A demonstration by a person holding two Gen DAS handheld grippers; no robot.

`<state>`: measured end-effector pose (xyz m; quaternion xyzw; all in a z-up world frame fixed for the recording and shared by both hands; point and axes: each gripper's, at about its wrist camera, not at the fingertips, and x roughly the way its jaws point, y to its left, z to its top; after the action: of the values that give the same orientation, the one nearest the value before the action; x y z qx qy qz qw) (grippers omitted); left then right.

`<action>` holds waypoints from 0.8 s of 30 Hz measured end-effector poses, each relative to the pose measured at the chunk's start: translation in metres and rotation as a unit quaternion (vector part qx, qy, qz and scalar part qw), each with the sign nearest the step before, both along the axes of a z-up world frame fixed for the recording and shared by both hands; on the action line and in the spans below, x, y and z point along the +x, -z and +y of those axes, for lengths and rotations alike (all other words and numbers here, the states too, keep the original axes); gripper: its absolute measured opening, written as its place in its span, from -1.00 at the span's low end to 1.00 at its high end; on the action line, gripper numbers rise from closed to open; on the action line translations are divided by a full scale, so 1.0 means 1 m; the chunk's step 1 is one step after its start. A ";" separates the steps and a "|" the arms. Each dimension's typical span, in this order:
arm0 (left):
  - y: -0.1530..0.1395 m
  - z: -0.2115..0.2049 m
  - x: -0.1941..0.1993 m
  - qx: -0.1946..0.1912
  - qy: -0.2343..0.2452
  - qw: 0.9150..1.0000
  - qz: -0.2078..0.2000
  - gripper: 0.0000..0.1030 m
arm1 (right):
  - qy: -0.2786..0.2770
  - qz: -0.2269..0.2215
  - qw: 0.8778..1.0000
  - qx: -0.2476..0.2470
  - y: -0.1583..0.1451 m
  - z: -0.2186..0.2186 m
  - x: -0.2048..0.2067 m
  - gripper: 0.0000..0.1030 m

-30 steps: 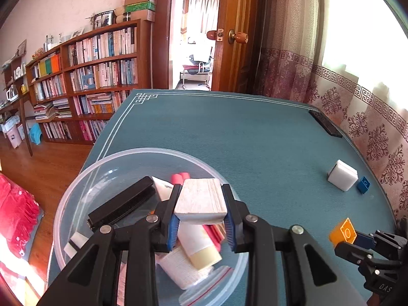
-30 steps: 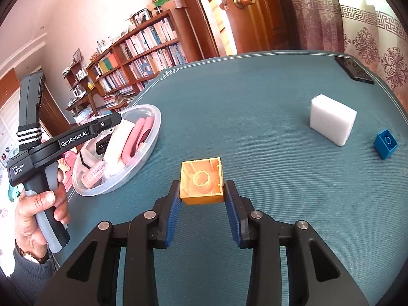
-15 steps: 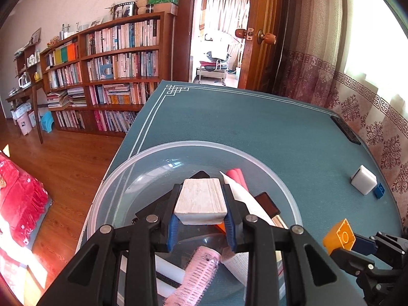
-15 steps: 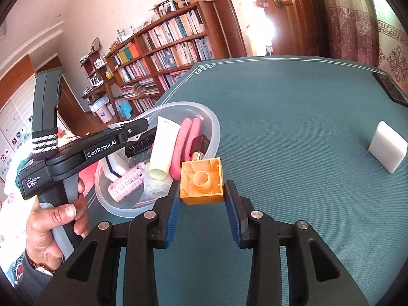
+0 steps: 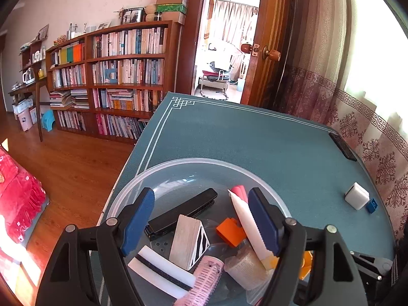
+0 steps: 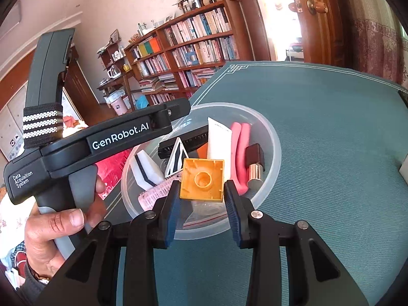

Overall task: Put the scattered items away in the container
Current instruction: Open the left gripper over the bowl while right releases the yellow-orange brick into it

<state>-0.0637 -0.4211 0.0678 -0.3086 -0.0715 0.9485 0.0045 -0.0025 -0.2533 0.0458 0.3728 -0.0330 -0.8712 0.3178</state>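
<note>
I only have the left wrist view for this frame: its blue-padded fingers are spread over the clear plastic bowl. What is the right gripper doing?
Observer: The right gripper is shut on an orange square plastic brick, whose hollow underside faces the camera.
Reviewer: Is the brick at the bowl yet?
Observer: In the right wrist view it lines up with the near side of the clear plastic bowl and is held clear of the contents, not released.
Reviewer: Is there anything in the bowl that my view hides?
Observer: A black-and-silver cylinder lies beside the pink curved piece, towards the bowl's right wall.
</note>
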 end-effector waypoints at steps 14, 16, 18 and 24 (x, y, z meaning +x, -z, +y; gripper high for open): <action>-0.010 -0.018 0.003 0.024 -0.023 0.999 0.011 0.60 | -0.030 0.049 0.998 0.032 0.008 -0.036 0.014 -0.28; -0.010 -0.016 0.003 0.021 -0.022 0.999 0.011 0.60 | -0.028 0.054 0.998 0.028 0.008 -0.031 0.015 -0.28; -0.010 -0.015 0.002 0.017 -0.021 1.000 0.011 0.60 | -0.024 0.061 0.998 0.023 0.006 -0.025 0.018 -0.28; -0.004 -0.006 0.000 0.008 -0.018 1.000 0.002 0.66 | -0.007 0.083 0.996 0.020 -0.001 0.000 0.027 -0.28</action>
<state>-0.0641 -0.4269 0.0722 -0.3055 -0.0847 0.9484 -0.0098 0.0245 -0.2531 0.0468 0.3061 0.0134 -0.8974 0.3176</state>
